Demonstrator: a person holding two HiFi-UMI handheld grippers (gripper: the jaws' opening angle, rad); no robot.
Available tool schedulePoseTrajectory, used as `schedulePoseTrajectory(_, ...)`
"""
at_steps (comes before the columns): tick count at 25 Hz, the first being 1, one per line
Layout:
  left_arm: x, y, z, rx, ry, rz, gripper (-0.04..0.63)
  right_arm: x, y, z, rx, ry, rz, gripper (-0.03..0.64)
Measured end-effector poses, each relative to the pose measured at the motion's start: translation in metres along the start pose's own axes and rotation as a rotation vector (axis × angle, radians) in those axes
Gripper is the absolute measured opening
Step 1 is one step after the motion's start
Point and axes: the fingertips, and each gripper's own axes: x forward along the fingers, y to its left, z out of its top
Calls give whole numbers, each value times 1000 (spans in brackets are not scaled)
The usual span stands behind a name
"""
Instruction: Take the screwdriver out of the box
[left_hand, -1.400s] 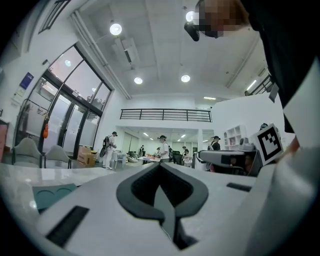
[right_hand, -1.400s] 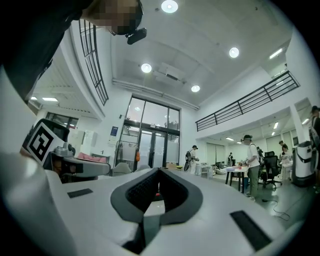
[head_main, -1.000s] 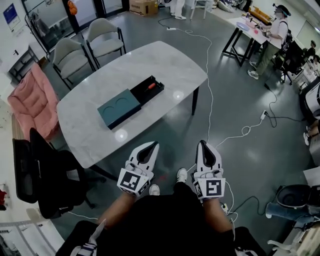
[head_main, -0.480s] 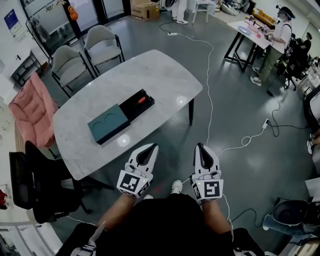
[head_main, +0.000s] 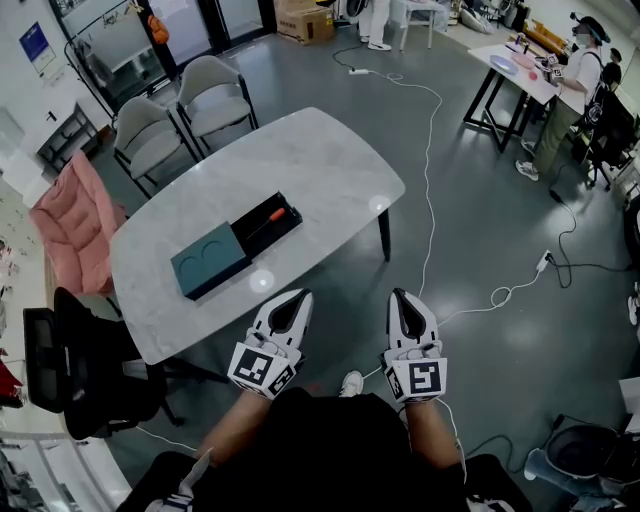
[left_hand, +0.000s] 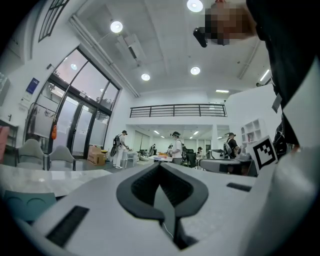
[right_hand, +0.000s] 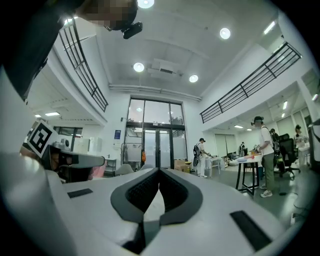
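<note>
A long box (head_main: 236, 245) lies on the white marble table (head_main: 320, 160). Its teal lid (head_main: 208, 262) is slid off toward the left, which leaves the black tray (head_main: 268, 224) bare. In the tray lies the screwdriver (head_main: 273, 215) with an orange-red handle. Both grippers hover off the table's near edge, level and pointing at it. The left gripper (head_main: 300, 293) is shut and empty, well short of the box. The right gripper (head_main: 398, 292) is shut and empty over the floor. In the left gripper view the left gripper (left_hand: 160, 164) shows the teal lid (left_hand: 22, 207) low at the left. In the right gripper view the right gripper (right_hand: 159, 170) has its jaws together.
Two grey chairs (head_main: 212, 90) (head_main: 150, 130) stand behind the table, a pink-draped chair (head_main: 70, 210) at its left, a black chair (head_main: 80, 365) near left. A white cable (head_main: 430, 190) trails over the floor. A person (head_main: 572, 90) works at another table (head_main: 515, 62) far right.
I have walked closer to the table: its near edge now lies just ahead of the left gripper. Both grippers moved forward with me and stayed shut.
</note>
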Motion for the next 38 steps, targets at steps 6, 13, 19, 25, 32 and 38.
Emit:
schedulePoseTrajectory(6, 5, 12, 2, 0, -6, 61, 5, 24, 2, -3, -10, -9, 80, 23)
schedulePoseTrajectory(13, 23, 61, 6, 7, -28, 92, 3, 82, 30, -4, -27, -17, 158, 23)
schedulePoseTrajectory(19, 37, 115, 15, -17, -46, 104, 5, 137, 49, 1, -19, -31, 198, 23)
schedulePoseTrajectory(25, 39, 165, 12, 10, -39, 118, 5, 185, 79, -6, -33, -16, 246, 23)
schedulePoseTrajectory(32, 27, 226, 8, -45, -52, 140, 3, 236, 114, -13, -39, -2, 279, 23)
schedulePoseTrajectory(38, 22, 258, 5, -36, -54, 152, 5, 257, 140, -17, -32, 0, 292, 23)
